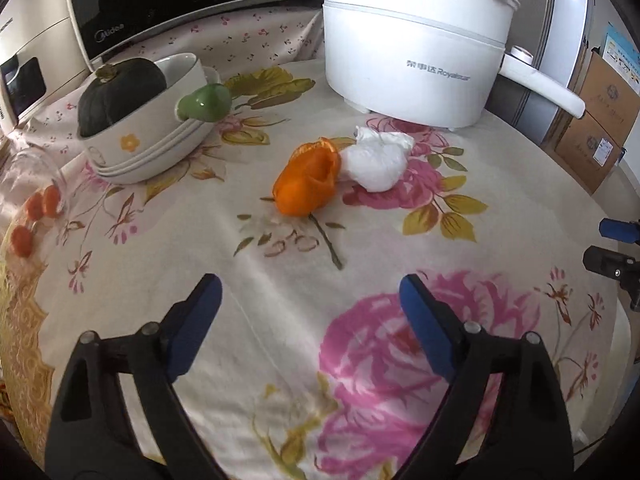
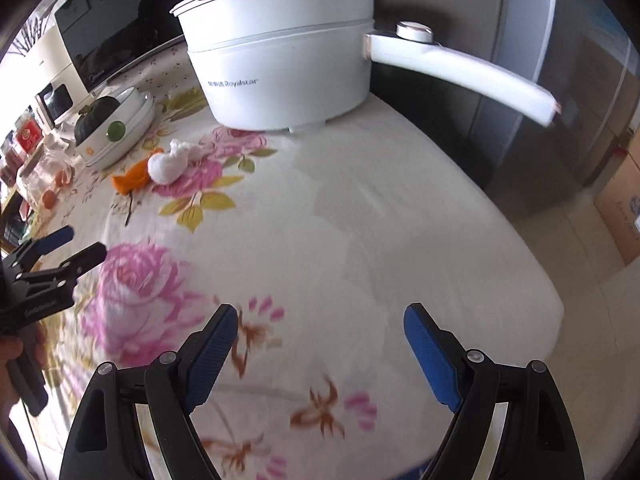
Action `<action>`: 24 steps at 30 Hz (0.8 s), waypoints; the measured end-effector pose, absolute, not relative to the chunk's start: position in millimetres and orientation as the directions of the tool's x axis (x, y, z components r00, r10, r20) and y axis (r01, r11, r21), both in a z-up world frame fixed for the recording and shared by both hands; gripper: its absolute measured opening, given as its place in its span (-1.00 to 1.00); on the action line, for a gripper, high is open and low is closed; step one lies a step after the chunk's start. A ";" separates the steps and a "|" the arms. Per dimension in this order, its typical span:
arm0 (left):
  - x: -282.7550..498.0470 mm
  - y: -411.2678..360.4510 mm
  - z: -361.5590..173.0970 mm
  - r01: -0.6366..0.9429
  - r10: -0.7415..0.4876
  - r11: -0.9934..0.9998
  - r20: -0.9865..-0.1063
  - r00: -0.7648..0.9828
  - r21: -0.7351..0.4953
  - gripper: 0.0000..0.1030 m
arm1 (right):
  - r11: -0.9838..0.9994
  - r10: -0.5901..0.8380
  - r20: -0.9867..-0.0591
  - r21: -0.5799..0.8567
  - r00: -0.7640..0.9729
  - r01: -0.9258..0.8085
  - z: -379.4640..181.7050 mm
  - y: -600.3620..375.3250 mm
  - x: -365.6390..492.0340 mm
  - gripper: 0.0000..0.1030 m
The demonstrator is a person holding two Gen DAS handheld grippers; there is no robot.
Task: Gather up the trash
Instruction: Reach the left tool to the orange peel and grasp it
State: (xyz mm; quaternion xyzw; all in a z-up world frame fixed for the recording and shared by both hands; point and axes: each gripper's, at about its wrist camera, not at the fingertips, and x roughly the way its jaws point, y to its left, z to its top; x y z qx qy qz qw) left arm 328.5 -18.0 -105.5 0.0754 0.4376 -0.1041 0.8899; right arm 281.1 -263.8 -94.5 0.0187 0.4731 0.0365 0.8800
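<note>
A home kitchen: a flowered tablecloth (image 1: 280, 320) carries a white electric cooking pot (image 1: 412, 52) at the far side, stacked bowls (image 1: 148, 140) holding a dark squash (image 1: 116, 92) (far left), with a microwave (image 1: 168, 0) behind.

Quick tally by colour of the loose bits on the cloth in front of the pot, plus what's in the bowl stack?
Orange: 1, peel
White: 1, tissue wad
Dark green: 1, squash in the bowls
Light green: 1, pepper on the bowls' rim
Total: 4
</note>
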 end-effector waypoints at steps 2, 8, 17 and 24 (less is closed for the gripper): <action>343.8 -18.5 -110.3 0.265 -0.130 0.964 -0.797 0.589 0.038 0.59 | 0.997 0.081 -0.821 0.058 0.565 -0.059 -94.6 -261.0 291.9 0.68; 376.7 -19.4 -115.8 0.326 -0.207 0.945 -0.809 0.550 -0.020 0.25 | 0.993 0.077 -0.795 0.005 0.601 -0.121 -97.3 -248.7 315.9 0.68; 374.6 -16.8 -110.0 0.380 -0.289 0.922 -0.789 0.543 -0.076 -0.41 | 0.987 0.087 -0.789 -0.014 0.608 -0.158 -103.8 -220.6 338.5 0.68; 351.4 24.1 -105.3 0.342 -0.274 0.936 -0.790 0.549 -0.087 -0.45 | 0.977 0.126 -0.782 -0.008 0.610 -0.212 -103.4 -172.3 355.8 0.68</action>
